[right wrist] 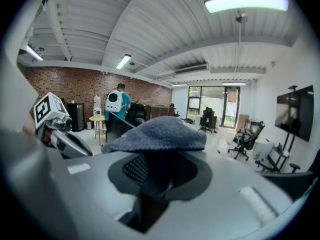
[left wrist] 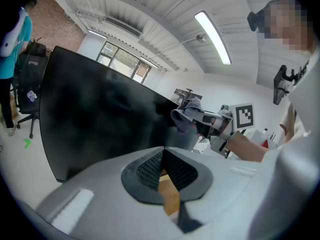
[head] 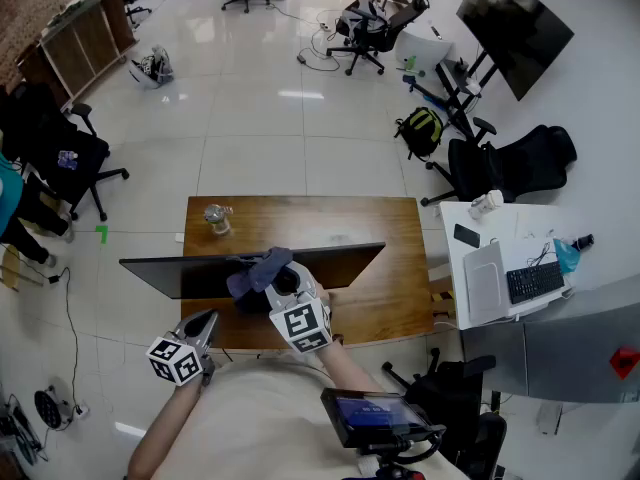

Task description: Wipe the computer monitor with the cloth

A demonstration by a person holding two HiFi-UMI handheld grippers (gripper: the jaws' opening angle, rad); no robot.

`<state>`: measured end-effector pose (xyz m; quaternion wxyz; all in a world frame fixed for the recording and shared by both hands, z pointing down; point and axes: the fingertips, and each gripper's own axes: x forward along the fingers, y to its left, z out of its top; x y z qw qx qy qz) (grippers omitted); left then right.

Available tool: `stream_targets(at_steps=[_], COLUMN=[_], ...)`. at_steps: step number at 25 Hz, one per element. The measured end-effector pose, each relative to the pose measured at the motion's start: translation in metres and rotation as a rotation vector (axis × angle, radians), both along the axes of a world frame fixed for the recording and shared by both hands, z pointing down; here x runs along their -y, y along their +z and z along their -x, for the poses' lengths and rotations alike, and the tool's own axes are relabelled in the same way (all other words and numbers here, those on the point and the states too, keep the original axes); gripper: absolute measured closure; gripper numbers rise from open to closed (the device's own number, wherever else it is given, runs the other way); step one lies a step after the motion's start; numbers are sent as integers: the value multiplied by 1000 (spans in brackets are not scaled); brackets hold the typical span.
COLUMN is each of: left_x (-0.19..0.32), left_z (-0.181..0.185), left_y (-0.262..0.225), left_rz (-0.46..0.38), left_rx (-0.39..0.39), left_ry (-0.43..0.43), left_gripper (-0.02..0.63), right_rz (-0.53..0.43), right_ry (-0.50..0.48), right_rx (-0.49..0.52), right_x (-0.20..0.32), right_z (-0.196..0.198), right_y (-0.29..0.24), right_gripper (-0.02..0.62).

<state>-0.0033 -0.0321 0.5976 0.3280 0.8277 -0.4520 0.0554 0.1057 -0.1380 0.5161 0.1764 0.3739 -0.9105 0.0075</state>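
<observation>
From above, the black monitor [head: 330,258] shows as a thin dark band across the wooden table [head: 390,298]. A blue-grey cloth [head: 256,271] rests against its top edge, and my right gripper [head: 278,280] is shut on it. The right gripper view has the cloth [right wrist: 160,133] bunched over the jaws. My left gripper [head: 208,318] hangs at the table's near edge, left of the right one, its jaws shut and empty. In the left gripper view [left wrist: 163,153] the dark screen [left wrist: 100,124] fills the left, with the cloth [left wrist: 186,111] at its right edge.
A glass jar [head: 215,218] stands on the table behind the monitor. A white desk [head: 520,228] with a keyboard and laptop is at the right. Office chairs [head: 505,168] and a wall screen [head: 515,28] stand beyond. A person in teal [head: 8,193] is at the far left.
</observation>
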Motion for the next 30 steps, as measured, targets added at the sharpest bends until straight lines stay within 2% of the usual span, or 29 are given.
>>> stream_targets(at_steps=[12,30], left_x=[-4,-5], left_z=[-11,-14], left_y=[3,5], left_rz=[15,19], left_rx=[-21,-28], left_ry=[2,-1], left_gripper=[604,604], right_rz=[22,31], right_ry=[98,272], right_rx=[21,-21], right_x=[10,29], right_z=[-53,-144], right_y=[6,14], right_gripper=[508,508])
